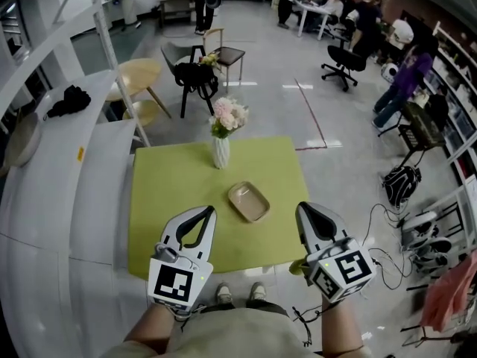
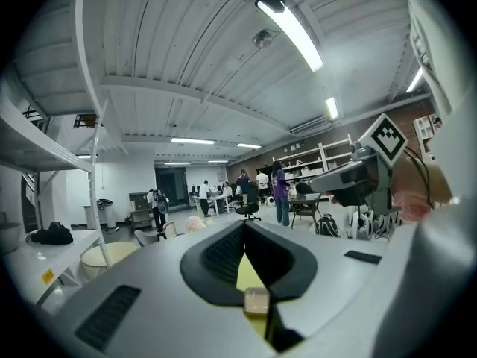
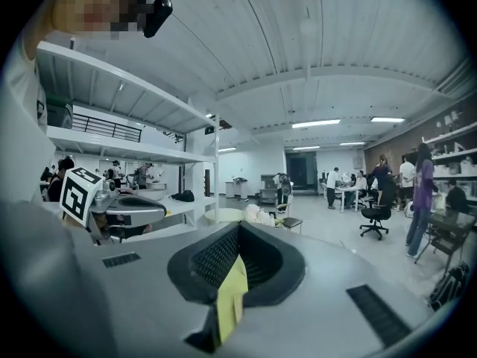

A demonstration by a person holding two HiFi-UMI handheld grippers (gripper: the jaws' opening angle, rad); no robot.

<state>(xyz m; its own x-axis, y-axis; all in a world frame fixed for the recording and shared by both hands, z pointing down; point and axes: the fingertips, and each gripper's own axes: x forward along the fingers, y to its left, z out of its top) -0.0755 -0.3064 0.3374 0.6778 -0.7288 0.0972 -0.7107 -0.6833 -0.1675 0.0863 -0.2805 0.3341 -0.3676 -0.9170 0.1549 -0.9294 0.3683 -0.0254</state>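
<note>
At green table [image 1: 168, 192], left hand-held gripper [image 1: 209, 212] (right hand-held gripper [image 1: 302, 208] too) closed

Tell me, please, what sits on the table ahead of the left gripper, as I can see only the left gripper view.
Observer: A tan dish lies flat on the green table, just ahead and to the right of the left gripper. It looks empty.
Operator: Is anything else on that table?
Observer: A white vase of pink flowers stands upright beyond the dish, near the far edge.
Operator: And what is off to my right?
Observer: The right gripper hangs by the table's right edge, to the right of the dish, with its jaws together.
</note>
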